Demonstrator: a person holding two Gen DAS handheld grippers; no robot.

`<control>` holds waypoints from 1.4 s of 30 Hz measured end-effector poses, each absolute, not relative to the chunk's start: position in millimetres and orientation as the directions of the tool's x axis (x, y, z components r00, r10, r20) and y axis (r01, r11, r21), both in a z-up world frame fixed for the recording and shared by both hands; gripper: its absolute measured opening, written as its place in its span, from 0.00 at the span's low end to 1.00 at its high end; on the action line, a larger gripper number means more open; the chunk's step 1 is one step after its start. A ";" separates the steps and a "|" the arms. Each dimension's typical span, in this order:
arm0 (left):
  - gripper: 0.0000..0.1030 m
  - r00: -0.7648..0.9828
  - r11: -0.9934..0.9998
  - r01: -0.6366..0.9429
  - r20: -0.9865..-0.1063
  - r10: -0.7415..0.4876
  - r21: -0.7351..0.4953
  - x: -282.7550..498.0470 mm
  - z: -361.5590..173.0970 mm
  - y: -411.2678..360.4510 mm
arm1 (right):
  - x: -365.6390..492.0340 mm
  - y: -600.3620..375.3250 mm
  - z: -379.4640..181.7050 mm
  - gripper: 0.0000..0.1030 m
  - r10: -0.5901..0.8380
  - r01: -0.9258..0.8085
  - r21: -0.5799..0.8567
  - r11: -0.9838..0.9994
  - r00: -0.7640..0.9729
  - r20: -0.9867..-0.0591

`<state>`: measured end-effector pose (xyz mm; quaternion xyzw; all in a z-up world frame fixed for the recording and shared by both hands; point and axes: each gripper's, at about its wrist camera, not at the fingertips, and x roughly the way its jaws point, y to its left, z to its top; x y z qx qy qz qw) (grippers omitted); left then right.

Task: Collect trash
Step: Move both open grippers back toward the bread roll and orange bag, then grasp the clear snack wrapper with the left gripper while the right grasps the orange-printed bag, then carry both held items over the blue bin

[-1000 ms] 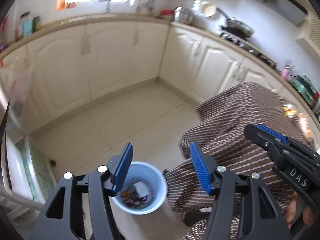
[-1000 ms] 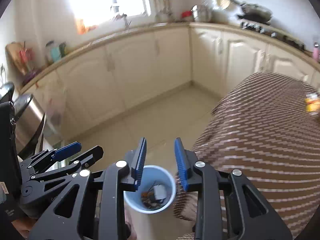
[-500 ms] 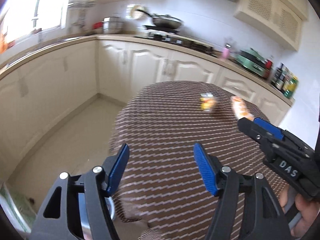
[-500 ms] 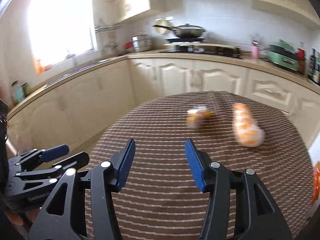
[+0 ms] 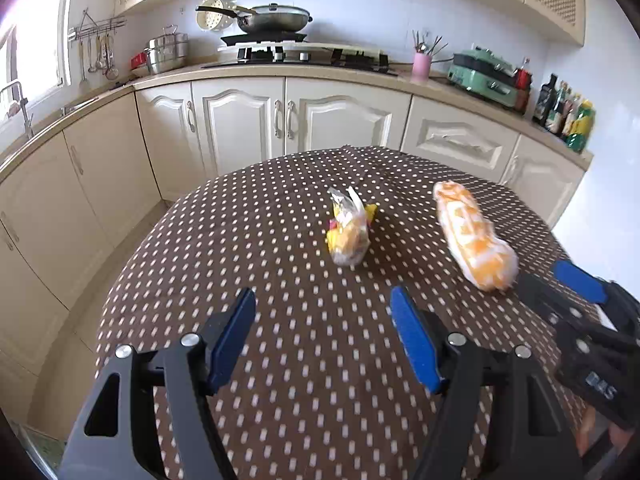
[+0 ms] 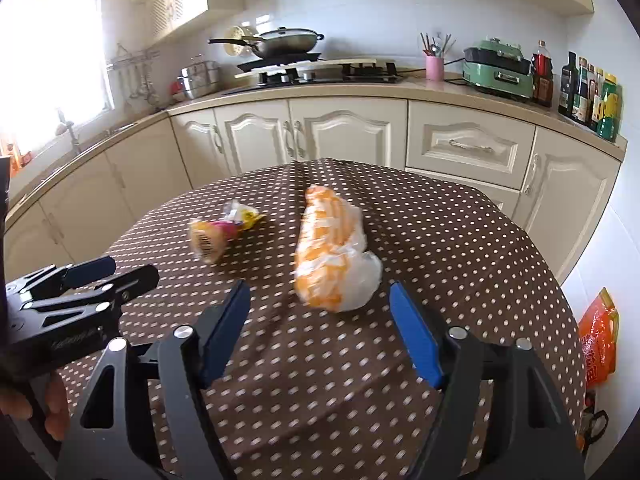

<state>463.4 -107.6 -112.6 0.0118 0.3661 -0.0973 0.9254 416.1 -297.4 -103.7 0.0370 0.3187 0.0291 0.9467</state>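
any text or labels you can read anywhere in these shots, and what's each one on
"DAS": white letters on the black body of the right gripper, partly blurred in the left wrist view.
Print on the small yellow snack wrapper, the long orange-and-white plastic bag, the counter bottles and the orange packet: too blurred to read.

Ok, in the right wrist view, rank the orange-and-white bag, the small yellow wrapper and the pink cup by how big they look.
1. orange-and-white bag
2. small yellow wrapper
3. pink cup, though it stands far back on the counter, so its real size is unsure.
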 end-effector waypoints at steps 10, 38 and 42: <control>0.66 0.699 0.977 0.213 -0.700 -0.144 0.012 521.3 -125.5 -137.6 | 449.8 -305.3 -110.7 0.79 0.071 -0.023 0.085 0.996 0.787 -0.613; 0.23 0.796 0.995 0.076 -0.597 -0.101 -0.067 382.1 -74.8 -9.8 | 389.5 -202.1 -68.8 0.34 0.285 -0.250 0.141 0.958 0.765 -0.578; 0.23 0.811 0.997 -0.036 -0.585 -0.015 -0.074 339.3 -75.2 50.7 | 369.3 -149.8 -58.3 0.34 0.382 -0.358 0.157 0.920 0.733 -0.563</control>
